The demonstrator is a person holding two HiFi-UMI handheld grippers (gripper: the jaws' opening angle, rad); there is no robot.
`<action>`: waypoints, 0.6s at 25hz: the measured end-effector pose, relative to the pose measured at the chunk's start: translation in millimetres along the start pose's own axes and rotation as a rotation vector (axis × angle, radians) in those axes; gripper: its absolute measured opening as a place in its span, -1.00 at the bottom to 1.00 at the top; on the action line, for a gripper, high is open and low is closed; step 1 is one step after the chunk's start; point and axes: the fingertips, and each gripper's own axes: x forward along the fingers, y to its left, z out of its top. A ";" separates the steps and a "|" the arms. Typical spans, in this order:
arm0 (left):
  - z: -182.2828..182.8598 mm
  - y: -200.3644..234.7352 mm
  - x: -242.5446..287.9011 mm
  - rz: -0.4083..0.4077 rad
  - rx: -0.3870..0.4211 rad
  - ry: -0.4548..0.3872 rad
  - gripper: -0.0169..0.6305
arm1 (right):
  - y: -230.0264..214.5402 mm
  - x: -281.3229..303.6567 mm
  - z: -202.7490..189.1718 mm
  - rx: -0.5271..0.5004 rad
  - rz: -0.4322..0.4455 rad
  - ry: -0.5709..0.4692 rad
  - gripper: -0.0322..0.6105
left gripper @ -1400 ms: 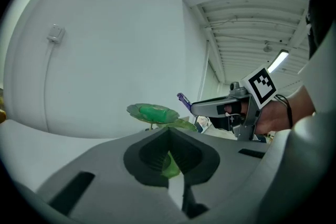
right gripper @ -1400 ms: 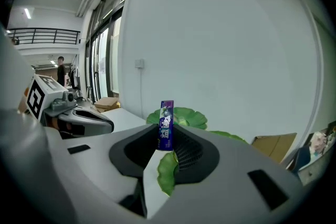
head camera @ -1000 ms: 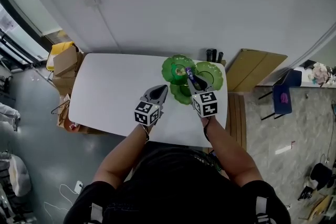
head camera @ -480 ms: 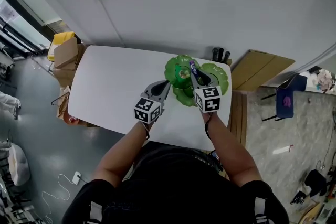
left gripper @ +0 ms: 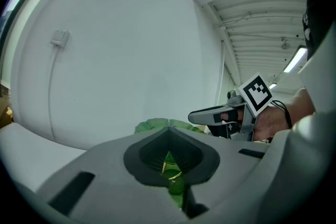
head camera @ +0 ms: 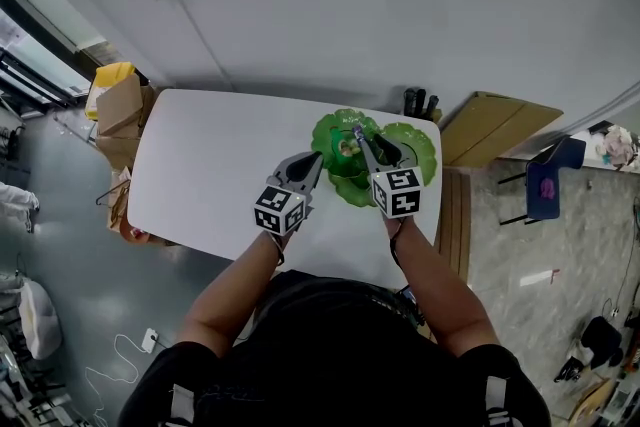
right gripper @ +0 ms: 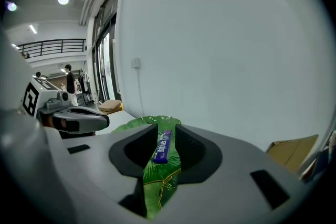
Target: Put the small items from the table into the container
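A green leaf-shaped container [head camera: 415, 145] with three lobes sits at the back right of the white table [head camera: 210, 165]. My right gripper [head camera: 366, 151] hovers over it, shut on a slim purple snack bar [head camera: 356, 133]. In the right gripper view the snack bar [right gripper: 164, 145] stands lengthwise between the jaws of the right gripper [right gripper: 165, 136], with the container [right gripper: 135, 124] below. My left gripper [head camera: 316, 158] is just left of the container, shut and holding nothing. In the left gripper view the left gripper [left gripper: 169, 128] has its tips touching, with the container [left gripper: 152, 126] beyond.
Cardboard boxes [head camera: 120, 110] stand off the table's left end. Dark bottles [head camera: 420, 102] stand behind the back edge near the wall. A flat cardboard panel [head camera: 490, 125] and a blue chair [head camera: 545, 190] are on the right.
Both grippers have edged forward toward the green container. The right one still carries the purple bar and has sunk slightly over it.
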 end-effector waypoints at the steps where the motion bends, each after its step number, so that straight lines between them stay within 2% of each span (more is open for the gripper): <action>1: -0.6 -0.2 0.4 0.000 0.000 0.000 -0.92 | -0.6 -0.1 -0.4 0.000 0.001 -0.001 -0.60; 15: 11.6 -16.6 -9.0 0.028 0.023 -0.032 -0.92 | 8.5 -26.0 10.5 -0.056 0.020 -0.059 -0.61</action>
